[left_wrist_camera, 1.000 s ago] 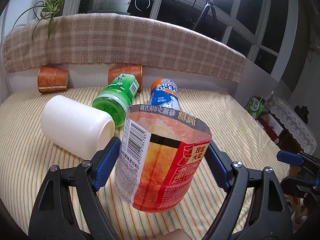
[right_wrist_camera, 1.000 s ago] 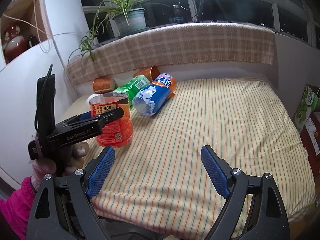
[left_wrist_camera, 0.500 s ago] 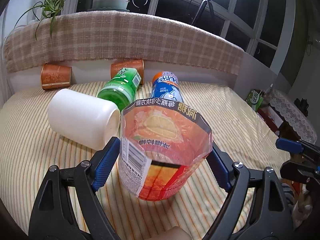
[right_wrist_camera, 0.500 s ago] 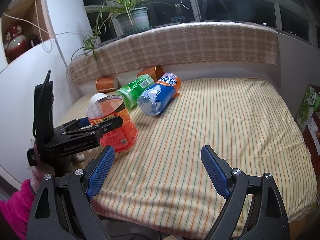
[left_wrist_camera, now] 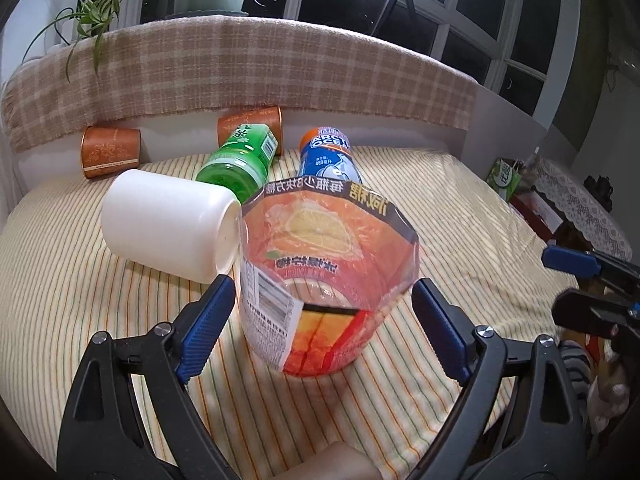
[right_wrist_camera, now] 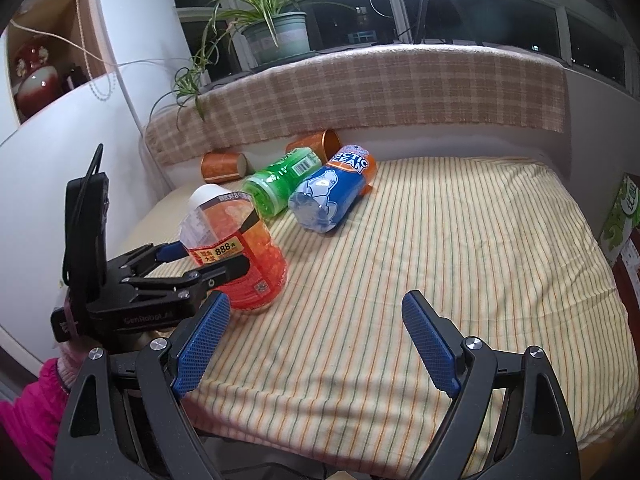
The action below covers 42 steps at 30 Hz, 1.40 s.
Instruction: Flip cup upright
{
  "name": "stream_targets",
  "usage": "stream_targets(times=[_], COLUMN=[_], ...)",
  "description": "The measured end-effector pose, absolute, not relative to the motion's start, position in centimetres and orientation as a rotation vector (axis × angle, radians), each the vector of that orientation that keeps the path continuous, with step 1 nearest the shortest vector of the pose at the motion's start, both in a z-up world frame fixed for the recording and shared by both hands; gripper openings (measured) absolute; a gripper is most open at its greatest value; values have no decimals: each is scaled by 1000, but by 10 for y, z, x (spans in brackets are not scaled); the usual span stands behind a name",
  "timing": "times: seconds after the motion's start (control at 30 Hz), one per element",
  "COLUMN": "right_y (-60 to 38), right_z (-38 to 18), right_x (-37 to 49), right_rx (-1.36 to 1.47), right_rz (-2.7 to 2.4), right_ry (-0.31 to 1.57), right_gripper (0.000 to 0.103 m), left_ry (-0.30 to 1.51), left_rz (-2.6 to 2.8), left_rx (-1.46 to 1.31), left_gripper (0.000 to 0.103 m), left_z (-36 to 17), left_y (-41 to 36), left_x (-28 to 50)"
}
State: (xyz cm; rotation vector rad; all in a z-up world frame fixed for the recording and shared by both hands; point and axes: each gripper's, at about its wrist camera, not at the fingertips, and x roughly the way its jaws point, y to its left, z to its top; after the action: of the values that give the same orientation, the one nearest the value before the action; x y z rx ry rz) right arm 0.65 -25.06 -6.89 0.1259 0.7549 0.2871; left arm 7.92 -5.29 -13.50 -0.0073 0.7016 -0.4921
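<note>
An orange cut-bottle cup stands on the striped sheet with its open mouth up, leaning slightly. My left gripper is open around its lower part, with small gaps at both blue pads. The cup and the left gripper also show in the right wrist view. My right gripper is open and empty over the sheet near the front edge. A white cup, a green cup and a blue cup lie on their sides behind.
Two brown paper cups lie by the back wall under a plaid cloth. A white wall rises to the left of the bed. A green box stands past the right edge of the bed.
The left gripper tilted the orange cup more upright and set it down on the sheet, then its jaws opened off the cup. The right gripper barely moved.
</note>
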Motion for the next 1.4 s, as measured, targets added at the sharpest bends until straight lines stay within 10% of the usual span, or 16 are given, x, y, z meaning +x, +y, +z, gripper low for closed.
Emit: stream_targets(times=[1.4], right_y=[-247], right_z=[-32], right_x=[-11], right_rx=[71], right_rz=[73], right_ry=[503], right_gripper=[101], left_ry=[344], left_rz=[-70], left_rx=[-11], left_gripper=[103], left_z=[-26], left_y=[1], left_x=[-29])
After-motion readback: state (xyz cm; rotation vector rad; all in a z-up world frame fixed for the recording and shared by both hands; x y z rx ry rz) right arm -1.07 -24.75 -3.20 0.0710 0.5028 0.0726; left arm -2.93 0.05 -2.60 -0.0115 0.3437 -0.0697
